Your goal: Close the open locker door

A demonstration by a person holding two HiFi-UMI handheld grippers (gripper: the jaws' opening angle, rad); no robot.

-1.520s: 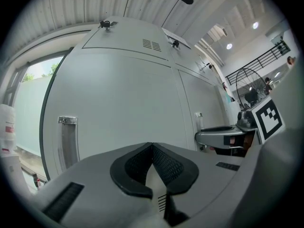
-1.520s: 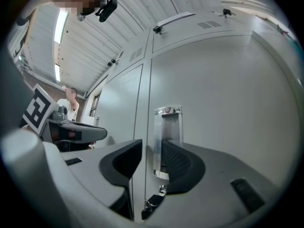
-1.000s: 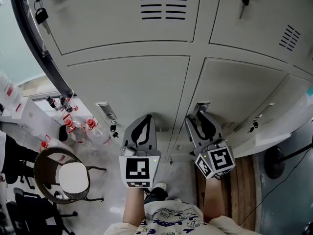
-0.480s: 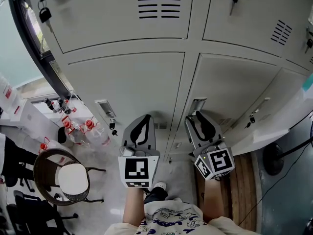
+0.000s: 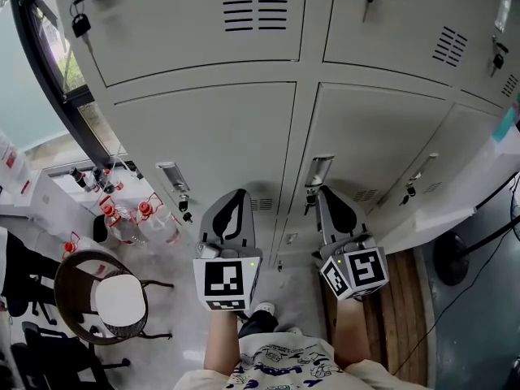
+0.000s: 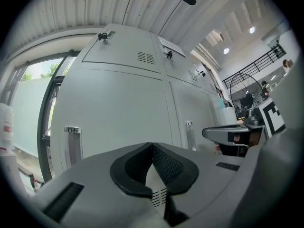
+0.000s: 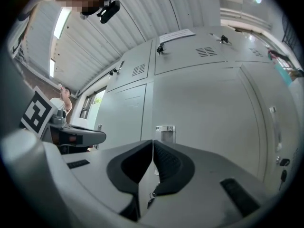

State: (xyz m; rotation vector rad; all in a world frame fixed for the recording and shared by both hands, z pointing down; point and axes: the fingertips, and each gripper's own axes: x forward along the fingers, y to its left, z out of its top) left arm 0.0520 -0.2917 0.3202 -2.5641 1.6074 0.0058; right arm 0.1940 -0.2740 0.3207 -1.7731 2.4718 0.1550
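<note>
Grey lockers fill the head view. The lower middle locker door (image 5: pixel 370 140) looks flush with its frame, its metal handle (image 5: pixel 318 171) at its left edge. My right gripper (image 5: pixel 323 190) points at the door just under that handle, and whether it touches I cannot tell. Its jaws have just closed and meet tip to tip with nothing between them. The right gripper view shows the right gripper (image 7: pixel 153 141) in front of the handle (image 7: pixel 165 129). My left gripper (image 5: pixel 241 193) is shut and empty before the lower left door (image 5: pixel 211 132); its tips (image 6: pixel 152 145) meet.
A round wicker chair (image 5: pixel 114 299) and red-capped bottles (image 5: pixel 134 216) stand at the left by a dark window frame (image 5: pixel 49 80). Keys (image 5: pixel 81 24) hang from upper locks. A pale ledge (image 5: pixel 431 218) juts out at the right above a black stand base (image 5: pixel 451 258).
My right gripper has shifted a little up the picture toward the middle door's handle. The left gripper has kept still. The head view has drifted slightly.
</note>
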